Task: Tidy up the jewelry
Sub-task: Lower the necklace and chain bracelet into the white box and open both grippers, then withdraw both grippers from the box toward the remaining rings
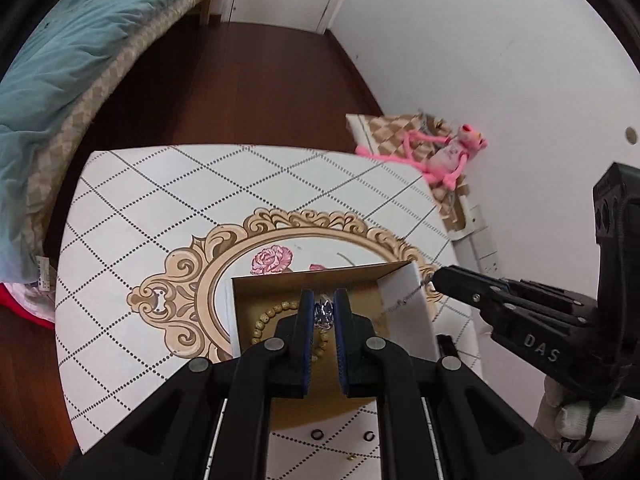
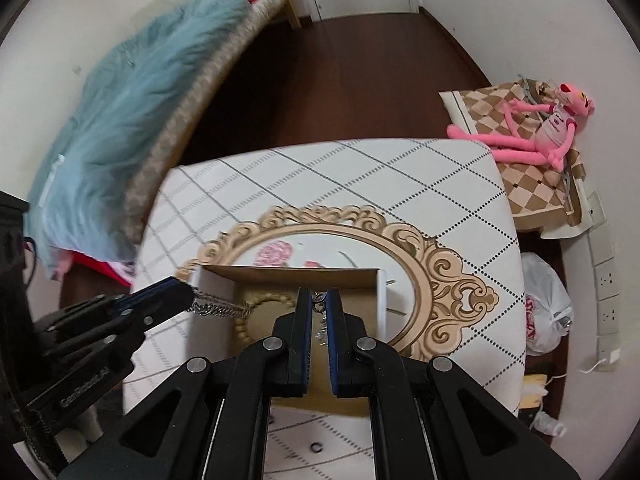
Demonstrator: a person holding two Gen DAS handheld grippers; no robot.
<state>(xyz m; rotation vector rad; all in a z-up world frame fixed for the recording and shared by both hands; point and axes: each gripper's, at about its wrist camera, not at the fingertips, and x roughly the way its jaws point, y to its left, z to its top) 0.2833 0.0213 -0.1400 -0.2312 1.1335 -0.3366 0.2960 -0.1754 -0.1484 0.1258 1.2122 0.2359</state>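
Left wrist: left gripper [image 1: 324, 312] jaws pinching silver chain [image 1: 323, 311] over box [image 1: 404, 292], right gripper [image 2: 320, 306] likewise.

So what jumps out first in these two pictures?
Probably the two black tongs meeting over an open cardboard box on the patterned table: the left tongs and right tongs each pinch part of a silvery chain over the box. A beaded bracelet lies inside, and a pink plush toy sprawls by the wall.
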